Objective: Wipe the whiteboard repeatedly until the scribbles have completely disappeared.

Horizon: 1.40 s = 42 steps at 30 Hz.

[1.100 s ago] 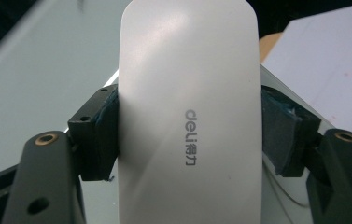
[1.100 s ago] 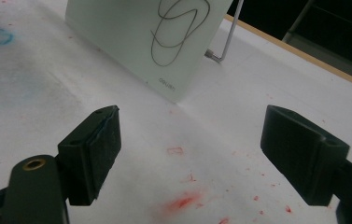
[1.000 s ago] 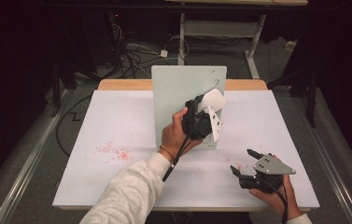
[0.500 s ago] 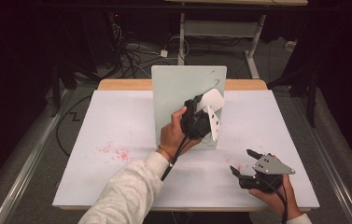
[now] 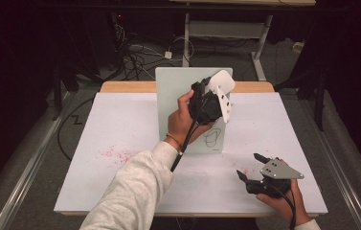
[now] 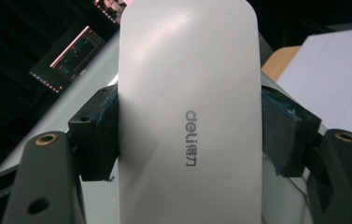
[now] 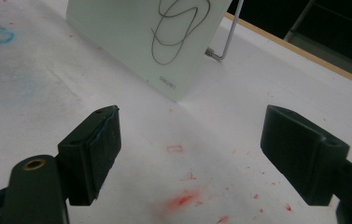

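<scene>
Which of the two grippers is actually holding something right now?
The left gripper, raised at the whiteboard, clamps the white eraser. The right gripper sits open and empty.

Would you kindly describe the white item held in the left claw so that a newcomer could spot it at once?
Start at the pale green upright board standing at the far middle of the white-covered table. In front of its upper right corner, the left claw is shut on a smooth white rounded-oblong eraser. Grey "deli" lettering marks it, unlike the black scribble on the board.
</scene>
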Tool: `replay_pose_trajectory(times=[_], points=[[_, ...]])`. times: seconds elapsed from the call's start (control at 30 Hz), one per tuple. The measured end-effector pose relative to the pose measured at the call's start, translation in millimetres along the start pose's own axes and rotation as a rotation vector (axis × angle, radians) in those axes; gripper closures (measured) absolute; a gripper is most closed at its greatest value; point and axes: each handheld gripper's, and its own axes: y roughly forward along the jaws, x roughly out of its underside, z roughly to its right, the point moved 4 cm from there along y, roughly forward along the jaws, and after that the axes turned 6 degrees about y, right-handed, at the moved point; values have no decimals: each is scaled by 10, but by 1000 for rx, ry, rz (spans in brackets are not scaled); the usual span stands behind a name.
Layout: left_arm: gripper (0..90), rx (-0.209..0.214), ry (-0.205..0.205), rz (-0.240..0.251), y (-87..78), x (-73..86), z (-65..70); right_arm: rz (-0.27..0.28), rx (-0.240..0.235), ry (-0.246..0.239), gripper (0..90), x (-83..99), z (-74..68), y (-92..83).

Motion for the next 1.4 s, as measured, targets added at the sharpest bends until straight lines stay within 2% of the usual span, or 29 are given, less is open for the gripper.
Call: replay_pose_trajectory(times=[0.13,0.2,0.23,0.27,0.3,0.4,0.43,0.47,0.5,0.63,0.8,0.93,1.03,1.1,1.13,1.17,1.2,1.23,1.27,1.4], points=[[289,9,32,-4,-24,126,196,0,0,0,209,-3,-11,-9],[290,19,33,-8,-57,260,361,0,3,3,209,0,-6,-10],[289,19,33,-8,-57,260,361,0,3,3,209,0,-6,-10],[290,19,52,-19,-81,355,495,-1,3,3,209,2,-5,-5],[290,20,65,-19,-90,401,559,-2,1,-1,210,3,-6,-1],[290,27,63,-26,-123,523,711,-9,1,-5,210,6,-22,7],[290,27,63,-26,-123,523,711,-10,0,-6,210,6,-26,8],[290,31,62,-31,-140,585,784,-10,0,-7,210,7,-26,9],[290,31,62,-31,-140,585,784,-10,0,-9,210,6,-25,11],[290,39,70,-44,-177,721,929,-11,-1,-6,210,7,-25,13],[290,42,106,-69,-207,823,1049,-12,-3,-15,210,9,-26,14],[290,54,118,-80,-219,870,1128,-16,-3,-17,210,10,-34,17],[290,66,172,-91,-221,893,1226,-19,-5,-18,210,12,-37,25],[291,74,163,-89,-220,890,1238,-20,-8,-21,211,12,-43,30],[291,78,180,-94,-218,890,1269,-20,-7,-23,211,11,-46,29],[291,78,180,-94,-218,890,1269,-20,-7,-24,211,10,-47,29],[291,96,218,-101,-218,898,1335,-21,-7,-24,211,11,-46,31],[291,96,218,-101,-218,898,1335,-24,-5,-20,212,13,-47,33],[291,101,243,-105,-214,905,1397,-25,-4,-28,212,14,-44,36],[290,101,256,-103,-207,903,1427,-31,-3,-26,212,21,-44,38]])
